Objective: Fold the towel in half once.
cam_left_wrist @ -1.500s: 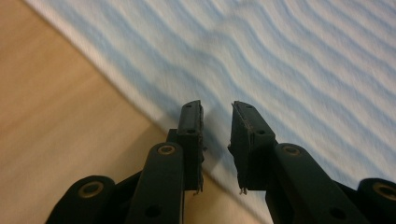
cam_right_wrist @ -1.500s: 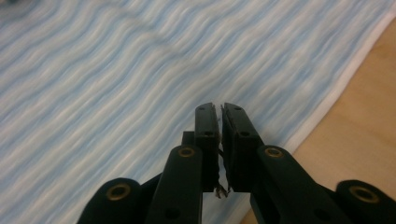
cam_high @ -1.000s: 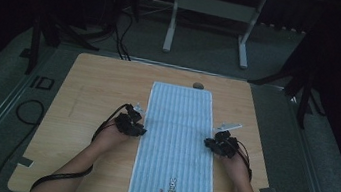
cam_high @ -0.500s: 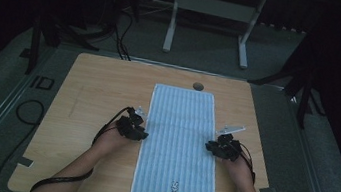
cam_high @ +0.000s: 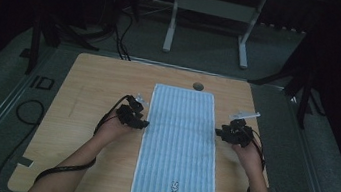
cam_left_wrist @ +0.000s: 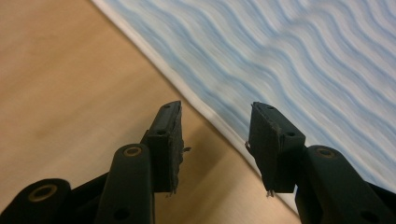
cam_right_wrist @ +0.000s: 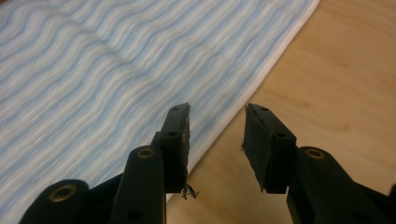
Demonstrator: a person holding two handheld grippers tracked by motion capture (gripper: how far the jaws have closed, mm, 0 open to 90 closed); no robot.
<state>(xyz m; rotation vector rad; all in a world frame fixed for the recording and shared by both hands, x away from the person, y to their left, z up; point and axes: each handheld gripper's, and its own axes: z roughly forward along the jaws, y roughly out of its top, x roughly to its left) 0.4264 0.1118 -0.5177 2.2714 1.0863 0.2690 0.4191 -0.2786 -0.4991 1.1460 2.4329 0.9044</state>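
A light-blue striped towel [cam_high: 179, 147] lies flat down the middle of the wooden table [cam_high: 89, 84], a small rabbit picture near its front end. My left gripper [cam_high: 141, 122] hovers at the towel's left edge [cam_left_wrist: 196, 98]; its jaws have just been opening and nothing is between them. At the towel's right edge [cam_right_wrist: 252, 88] my right gripper [cam_high: 219, 132] is apart from the cloth; its jaws too have just been opening, with only air between them. Both hands sit about halfway along the towel.
A small dark round hole [cam_high: 198, 86] sits at the table's far edge just beyond the towel. Cables [cam_high: 67, 167] trail from both grippers toward the front. A metal frame stand [cam_high: 210, 11] is on the floor behind the table.
Both grippers have let go of the towel's side edges and drawn outward and upward a little. The towel now lies flat and has shifted slightly toward the front.
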